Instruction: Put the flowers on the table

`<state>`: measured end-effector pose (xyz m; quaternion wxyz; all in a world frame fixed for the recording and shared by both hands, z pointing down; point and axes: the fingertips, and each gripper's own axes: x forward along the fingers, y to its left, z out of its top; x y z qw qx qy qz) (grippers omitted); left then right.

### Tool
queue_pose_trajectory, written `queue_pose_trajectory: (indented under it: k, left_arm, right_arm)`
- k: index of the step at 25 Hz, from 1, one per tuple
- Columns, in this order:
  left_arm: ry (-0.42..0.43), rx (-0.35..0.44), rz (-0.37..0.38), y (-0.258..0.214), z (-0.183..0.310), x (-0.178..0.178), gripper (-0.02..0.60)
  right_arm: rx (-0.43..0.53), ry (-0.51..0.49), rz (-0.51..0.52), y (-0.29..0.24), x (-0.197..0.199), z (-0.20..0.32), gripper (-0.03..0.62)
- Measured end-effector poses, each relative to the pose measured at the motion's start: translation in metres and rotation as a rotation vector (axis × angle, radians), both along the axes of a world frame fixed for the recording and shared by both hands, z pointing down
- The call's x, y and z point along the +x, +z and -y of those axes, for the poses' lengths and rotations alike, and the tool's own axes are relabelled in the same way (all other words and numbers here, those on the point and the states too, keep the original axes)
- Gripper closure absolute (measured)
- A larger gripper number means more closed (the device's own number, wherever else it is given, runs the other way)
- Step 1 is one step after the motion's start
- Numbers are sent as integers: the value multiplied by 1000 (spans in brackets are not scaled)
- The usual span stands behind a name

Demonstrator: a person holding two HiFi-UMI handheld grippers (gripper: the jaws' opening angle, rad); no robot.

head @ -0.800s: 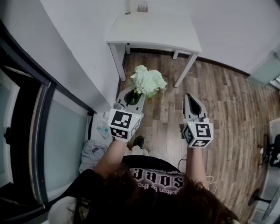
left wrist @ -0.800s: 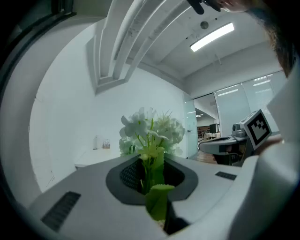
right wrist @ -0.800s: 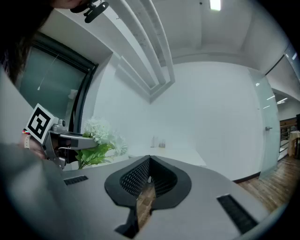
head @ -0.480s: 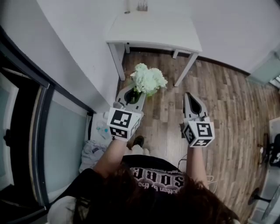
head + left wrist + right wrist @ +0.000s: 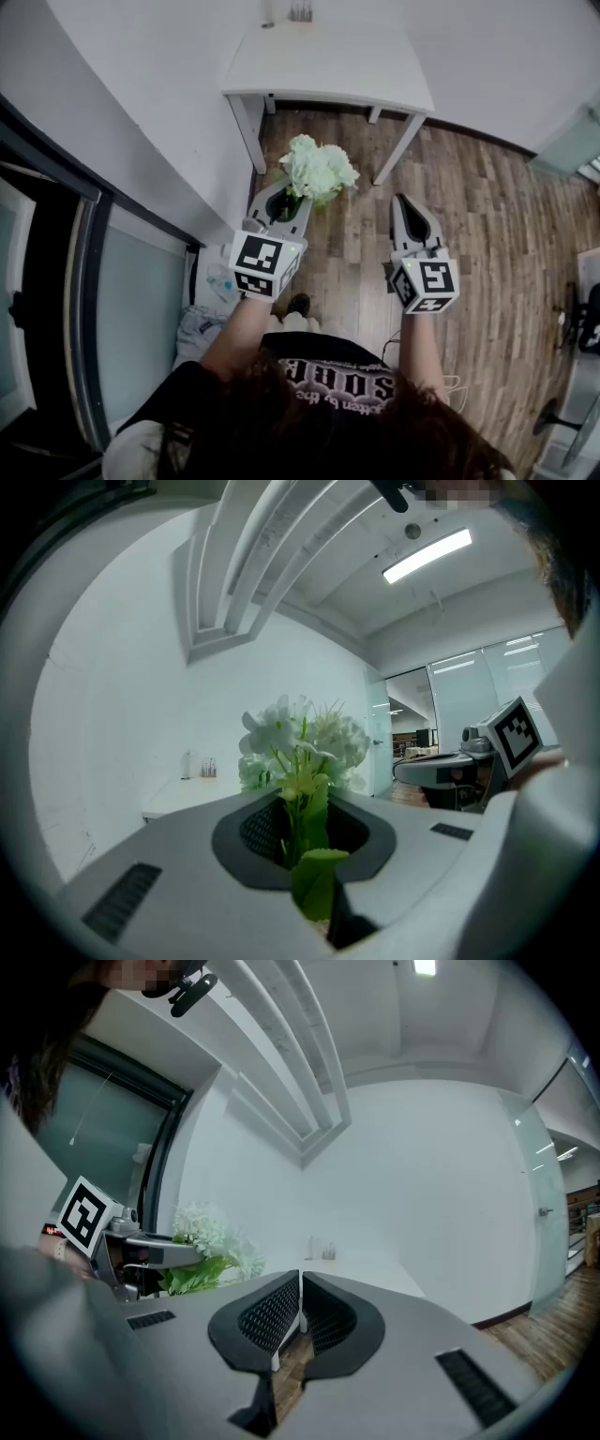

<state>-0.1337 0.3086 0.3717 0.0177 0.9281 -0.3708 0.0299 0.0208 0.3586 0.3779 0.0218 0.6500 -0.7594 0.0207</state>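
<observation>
While left gripper (image 5: 285, 202) clamps the flowers (image 5: 319, 171) and right gripper (image 5: 405, 208) sits shut, empty, looks mid-carry; next, step toward the table (image 5: 328, 66) at 12 o'clock.

Small items (image 5: 302, 11) on table (image 5: 328, 66) cut off, unidentifiable.

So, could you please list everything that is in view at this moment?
flowers: one bunch, white and pale green, stems in the left tongs, above the floor
table: one, white, ahead, beyond the flowers
small items: two, too small to name, at the table's far edge
floor: one, brown wood planks, underfoot
pale bundle: one, on the floor at left
left tongs: grey, shut on the flowers
right tongs: grey, shut, empty
</observation>
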Motion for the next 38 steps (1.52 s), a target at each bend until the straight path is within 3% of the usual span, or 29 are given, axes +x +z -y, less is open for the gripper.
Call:
queue_pose_trajectory:
  k: [22, 38]
  left_arm:
    - [37, -7, -19, -9, 99, -24, 535]
    - [53, -20, -8, -3, 157, 22, 535]
  right_arm:
    - [-12, 31, 2, -7, -21, 86, 562]
    - [-10, 53, 31, -1, 28, 142, 562]
